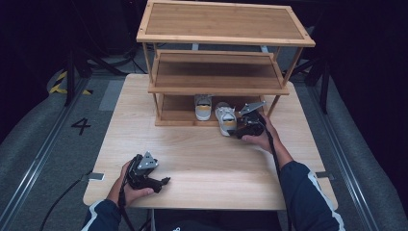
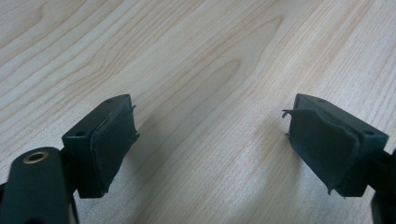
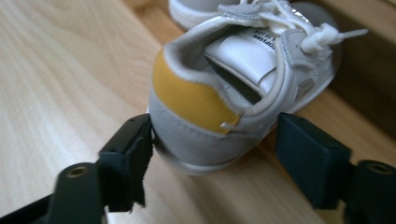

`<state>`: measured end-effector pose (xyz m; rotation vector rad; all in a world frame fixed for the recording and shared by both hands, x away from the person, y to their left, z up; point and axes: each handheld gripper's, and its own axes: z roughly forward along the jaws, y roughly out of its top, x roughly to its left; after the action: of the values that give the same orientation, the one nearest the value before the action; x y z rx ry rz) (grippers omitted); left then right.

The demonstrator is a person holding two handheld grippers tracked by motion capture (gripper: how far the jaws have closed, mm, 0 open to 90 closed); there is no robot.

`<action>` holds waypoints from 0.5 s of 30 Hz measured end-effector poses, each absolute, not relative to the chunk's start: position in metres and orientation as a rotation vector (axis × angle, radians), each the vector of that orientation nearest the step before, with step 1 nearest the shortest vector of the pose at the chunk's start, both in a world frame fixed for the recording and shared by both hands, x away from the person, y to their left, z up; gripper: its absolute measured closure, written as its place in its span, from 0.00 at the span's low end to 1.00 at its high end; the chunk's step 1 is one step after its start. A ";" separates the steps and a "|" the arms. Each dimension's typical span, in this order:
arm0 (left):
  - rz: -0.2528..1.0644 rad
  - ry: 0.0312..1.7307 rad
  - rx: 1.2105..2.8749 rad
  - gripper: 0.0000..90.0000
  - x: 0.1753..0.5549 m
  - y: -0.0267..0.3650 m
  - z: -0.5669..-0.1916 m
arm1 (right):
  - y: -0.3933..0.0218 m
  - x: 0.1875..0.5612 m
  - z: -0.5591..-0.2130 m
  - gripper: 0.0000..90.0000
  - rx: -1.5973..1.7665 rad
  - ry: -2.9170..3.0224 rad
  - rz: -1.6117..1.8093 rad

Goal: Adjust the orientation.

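Right shoe (image 1: 227, 121): white and grey with a yellow heel patch, toe on the bottom board of the shelf, heel sticking out onto the surface; at about 1 o'clock from the surface's middle.
Same shoe up close (image 3: 219, 98): heel toward the camera, laces and white tongue visible, sitting between the two black jaws.
Left shoe (image 1: 203, 107): same colours, just beside the first at its 10 o'clock, wholly on the bottom board, heel facing the person.
Right hand-held gripper (image 1: 240, 129): at the heel of the right shoe, held in the right hand (image 1: 260, 139); in its own view (image 3: 212, 161) jaws spread to either side of the heel, left pad touching or nearly touching the grey side, right pad with a small gap; not pinching yet.
Left hand-held gripper (image 1: 163, 182): at 7 o'clock on the surface near the front edge, held in the left hand (image 1: 130, 185); in its own view (image 2: 210, 135) jaws spread wide over bare wood, pinching nothing.
Shelf (image 1: 223, 38): three-tier bamboo rack at 12 o'clock on the surface, upper two boards bare.
Surface (image 1: 207, 159): pale wood grain.
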<state>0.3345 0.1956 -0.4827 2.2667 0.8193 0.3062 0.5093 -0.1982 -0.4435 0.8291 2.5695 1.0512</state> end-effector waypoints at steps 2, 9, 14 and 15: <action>0.306 0.819 2.267 0.17 0.335 0.196 -0.483 | -0.196 0.512 -0.443 0.40 0.827 2.536 1.026; 0.307 0.819 2.267 0.17 0.335 0.196 -0.483 | -0.182 0.523 -0.446 0.42 0.903 2.468 1.018; 0.306 0.819 2.266 0.17 0.335 0.196 -0.483 | -0.170 0.531 -0.447 0.42 0.949 2.421 1.004; 0.306 0.819 2.267 0.17 0.335 0.196 -0.483 | -0.168 0.533 -0.448 0.42 0.962 2.414 0.998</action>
<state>0.3346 0.1956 -0.4827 2.2670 0.8186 0.3065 0.5333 -0.1681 -0.4477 0.9619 2.4143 0.9982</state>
